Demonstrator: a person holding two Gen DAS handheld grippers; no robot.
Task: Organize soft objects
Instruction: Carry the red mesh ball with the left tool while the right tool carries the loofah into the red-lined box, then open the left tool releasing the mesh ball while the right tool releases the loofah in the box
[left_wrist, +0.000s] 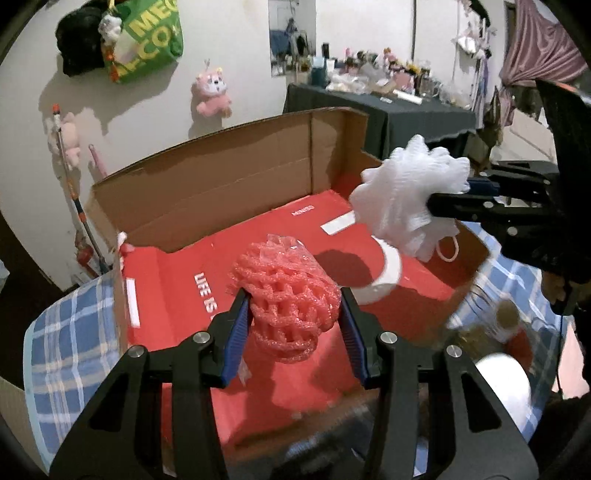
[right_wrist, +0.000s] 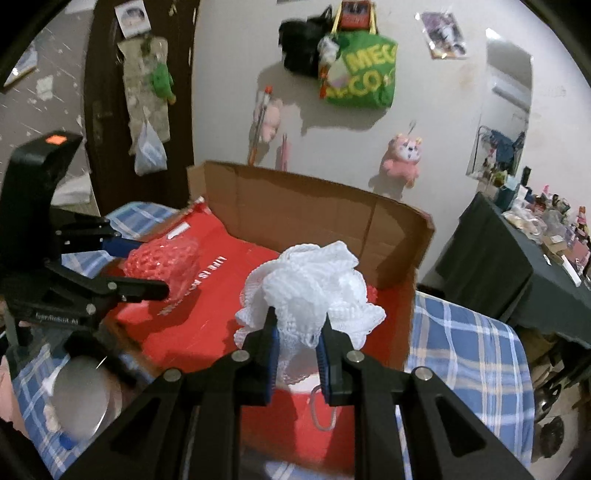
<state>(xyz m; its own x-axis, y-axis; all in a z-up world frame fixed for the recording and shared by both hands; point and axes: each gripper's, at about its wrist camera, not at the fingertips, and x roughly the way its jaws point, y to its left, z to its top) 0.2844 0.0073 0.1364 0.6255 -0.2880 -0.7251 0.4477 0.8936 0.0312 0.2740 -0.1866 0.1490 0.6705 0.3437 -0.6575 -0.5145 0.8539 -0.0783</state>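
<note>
Cardboard box (left_wrist: 236, 173), red-lined, directly below both loads | white mesh pouf (right_wrist: 310, 284) clenched in right hand-held gripper (right_wrist: 297, 350), over box's right half | pink foam net (left_wrist: 291, 299) clamped in left hand-held gripper (left_wrist: 293, 332), nearer centre, long axis running away.

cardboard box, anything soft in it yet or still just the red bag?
Only the red bag lines the cardboard box. The pink foam net and white bath pouf hang above it, each gripped.
</note>
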